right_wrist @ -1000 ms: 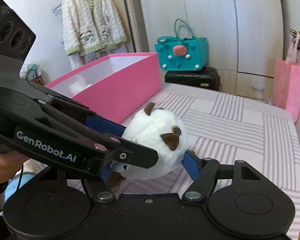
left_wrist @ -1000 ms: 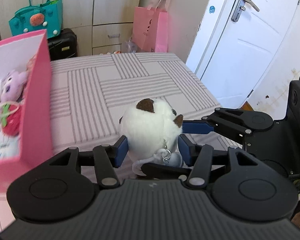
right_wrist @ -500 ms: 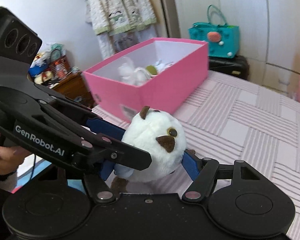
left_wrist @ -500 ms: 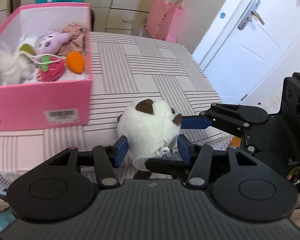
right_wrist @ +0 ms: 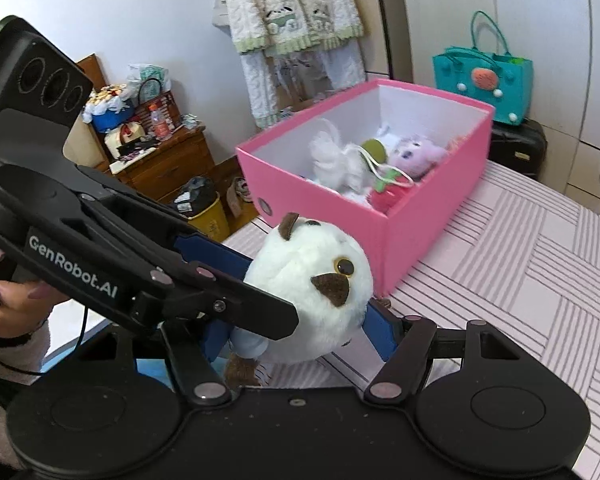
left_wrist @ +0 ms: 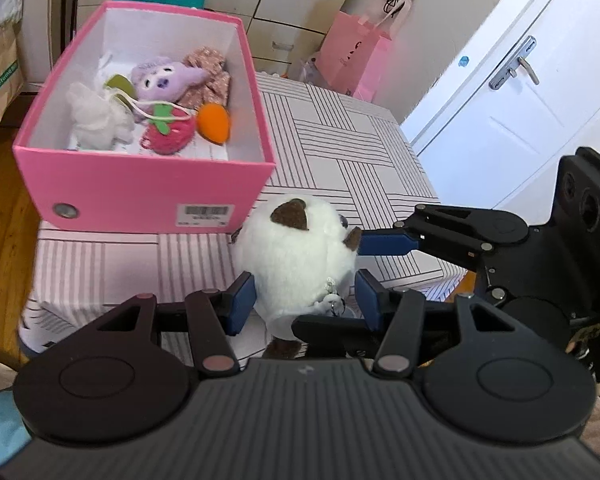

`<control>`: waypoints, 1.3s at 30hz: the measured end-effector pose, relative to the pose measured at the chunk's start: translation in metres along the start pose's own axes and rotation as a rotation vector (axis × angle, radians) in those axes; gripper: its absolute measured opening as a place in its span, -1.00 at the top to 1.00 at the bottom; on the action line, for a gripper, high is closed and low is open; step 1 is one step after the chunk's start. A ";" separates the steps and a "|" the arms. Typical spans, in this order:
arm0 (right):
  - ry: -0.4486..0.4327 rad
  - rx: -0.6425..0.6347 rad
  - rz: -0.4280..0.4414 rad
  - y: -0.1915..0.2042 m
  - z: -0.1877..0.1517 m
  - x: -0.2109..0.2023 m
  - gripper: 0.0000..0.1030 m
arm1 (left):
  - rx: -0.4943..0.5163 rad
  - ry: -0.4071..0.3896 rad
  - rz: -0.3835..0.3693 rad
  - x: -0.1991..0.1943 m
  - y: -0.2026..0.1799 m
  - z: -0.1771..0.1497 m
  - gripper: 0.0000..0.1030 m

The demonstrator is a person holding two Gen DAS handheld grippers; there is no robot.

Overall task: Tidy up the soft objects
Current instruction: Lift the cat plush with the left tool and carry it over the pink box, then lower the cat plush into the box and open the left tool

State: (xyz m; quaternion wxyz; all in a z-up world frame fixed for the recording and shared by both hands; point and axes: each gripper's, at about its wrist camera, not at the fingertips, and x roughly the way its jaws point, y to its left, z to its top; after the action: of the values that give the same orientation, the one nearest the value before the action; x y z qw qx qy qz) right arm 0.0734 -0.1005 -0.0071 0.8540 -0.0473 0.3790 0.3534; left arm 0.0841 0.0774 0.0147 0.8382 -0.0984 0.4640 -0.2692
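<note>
A round white plush toy [left_wrist: 296,256] with brown ears hangs just above the striped tabletop [left_wrist: 360,160], in front of the pink box's near corner. My left gripper [left_wrist: 304,304] is shut on its lower body. My right gripper [right_wrist: 298,336] is shut on the same toy [right_wrist: 308,276] from the side; one of its blue fingers [left_wrist: 384,242] presses by the ear. The left gripper's fingers [right_wrist: 220,254] cross in from the left in the right wrist view. The open pink box [left_wrist: 140,184] [right_wrist: 400,240] holds a purple plush [left_wrist: 164,80], a white fluffy toy [left_wrist: 96,116], a strawberry [left_wrist: 166,136] and an orange carrot [left_wrist: 214,123].
The table's near edge [left_wrist: 100,320] drops to a wood floor. A teal bag [right_wrist: 484,80] on a black case and a pink paper bag [left_wrist: 356,56] stand behind, a white door [left_wrist: 500,100] to the right. A cluttered wooden dresser [right_wrist: 160,156] and yellow bin [right_wrist: 208,216] are left. A hand [right_wrist: 8,304] grips the left handle.
Both grippers have carried the white plush upward and toward the pink box. The box, earlier seen from the side, now shows its whole inside.
</note>
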 end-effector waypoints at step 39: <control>-0.174 -0.288 -0.122 -0.084 0.189 0.145 -0.44 | -0.180 -0.334 0.120 0.051 0.125 0.174 -0.02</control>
State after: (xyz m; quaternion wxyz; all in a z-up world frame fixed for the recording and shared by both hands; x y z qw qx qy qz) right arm 0.3105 -0.0152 0.0121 0.8879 -0.1611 0.2455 0.3542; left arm 0.2954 0.1396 0.0217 0.9058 -0.1884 0.3460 -0.1560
